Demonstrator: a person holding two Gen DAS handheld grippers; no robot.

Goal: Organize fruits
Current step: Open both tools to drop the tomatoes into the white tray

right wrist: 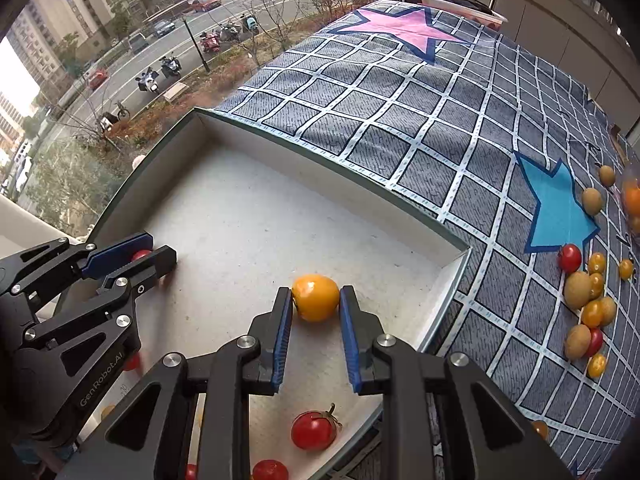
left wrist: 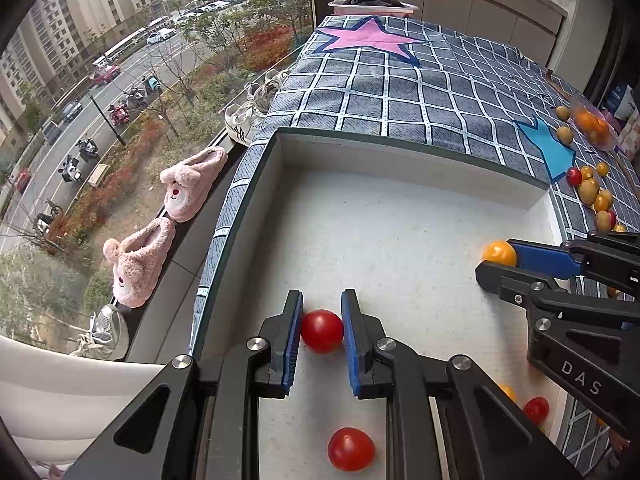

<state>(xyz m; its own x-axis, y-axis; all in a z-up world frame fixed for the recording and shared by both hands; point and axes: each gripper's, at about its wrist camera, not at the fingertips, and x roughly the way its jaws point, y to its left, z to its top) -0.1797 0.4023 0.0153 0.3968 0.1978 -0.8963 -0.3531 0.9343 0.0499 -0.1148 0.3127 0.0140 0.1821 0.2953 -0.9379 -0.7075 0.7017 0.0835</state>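
Note:
A shallow white box (left wrist: 400, 148) (right wrist: 328, 168) lies on a checked blue cloth. My left gripper (left wrist: 322, 300) is shut on a red cherry tomato (left wrist: 322, 331) low over the box floor; it shows in the right wrist view (right wrist: 158, 250) too. My right gripper (right wrist: 315, 292) is shut on a yellow tomato (right wrist: 316, 297), also seen in the left wrist view (left wrist: 499, 253) near the box's right wall. More red tomatoes (left wrist: 351, 449) (right wrist: 313, 431) lie in the box near me. A heap of loose red, yellow and brownish fruits (right wrist: 586, 300) (left wrist: 596, 196) lies on the cloth to the right.
The cloth (right wrist: 400, 120) has a pink star (left wrist: 370, 36) and a blue arrow (right wrist: 556, 212). A bag of orange fruit (left wrist: 592, 124) sits far right. A pink-rimmed basin (left wrist: 372, 6) stands at the far end. A window and sill with slippers (left wrist: 192, 184) run along the left.

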